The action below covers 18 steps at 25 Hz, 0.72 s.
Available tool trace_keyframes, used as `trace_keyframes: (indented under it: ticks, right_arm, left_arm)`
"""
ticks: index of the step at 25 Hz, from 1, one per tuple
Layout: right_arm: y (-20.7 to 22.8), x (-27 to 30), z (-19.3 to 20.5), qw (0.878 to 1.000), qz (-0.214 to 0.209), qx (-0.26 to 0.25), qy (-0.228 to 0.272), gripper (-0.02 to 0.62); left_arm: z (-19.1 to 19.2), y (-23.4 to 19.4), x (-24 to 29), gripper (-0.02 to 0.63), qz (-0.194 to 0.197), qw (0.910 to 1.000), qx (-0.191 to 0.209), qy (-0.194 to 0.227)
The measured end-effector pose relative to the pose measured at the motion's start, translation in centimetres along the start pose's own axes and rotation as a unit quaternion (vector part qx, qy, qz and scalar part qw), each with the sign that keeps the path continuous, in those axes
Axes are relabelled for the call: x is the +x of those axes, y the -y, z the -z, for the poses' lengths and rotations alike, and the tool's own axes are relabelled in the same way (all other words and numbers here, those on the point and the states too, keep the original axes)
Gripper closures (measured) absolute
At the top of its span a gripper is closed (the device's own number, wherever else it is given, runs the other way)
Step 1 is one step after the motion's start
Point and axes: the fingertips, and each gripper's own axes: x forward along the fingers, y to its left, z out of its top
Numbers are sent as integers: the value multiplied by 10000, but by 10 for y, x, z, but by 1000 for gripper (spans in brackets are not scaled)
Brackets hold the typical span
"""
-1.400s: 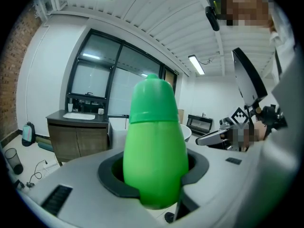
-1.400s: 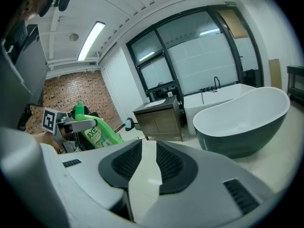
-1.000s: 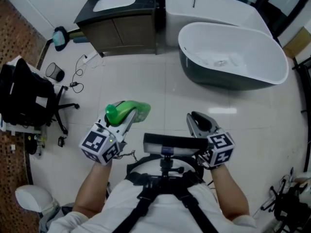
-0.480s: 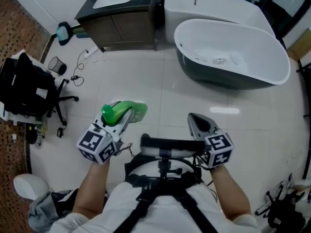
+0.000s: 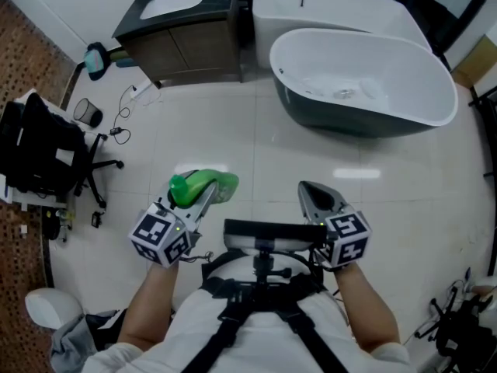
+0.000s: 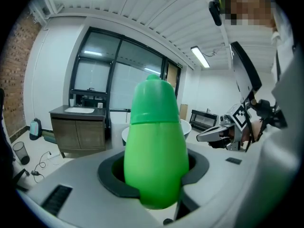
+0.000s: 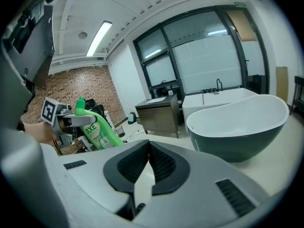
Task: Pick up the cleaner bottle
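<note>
While left gripper (image 5: pixel 208 192) clamps cleaner bottle (image 6: pixel 156 146) | lower end hidden | right gripper (image 7: pixel 148 151) closed

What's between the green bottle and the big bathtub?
Nothing but floor, bare and shiny. The head view shows that stretch between the green bottle and the bathtub.

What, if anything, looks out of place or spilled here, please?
Nothing is spilled. A loose cable trails over the floor by the cabinet, and an office chair looks odd in a bathroom.
</note>
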Motion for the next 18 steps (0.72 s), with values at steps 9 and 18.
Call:
trace_keyframes:
  ticks: [9,18]
  right_arm:
    - [-12,-1,20,9992,330,-23,-226,588]
    - [-48,18,3,9993,242,-247,-136,588]
  left_arm:
    - [12,-3,-11,433,205,9997,61,-139]
    - [-11,-24,-41,433,210,9987,141,447]
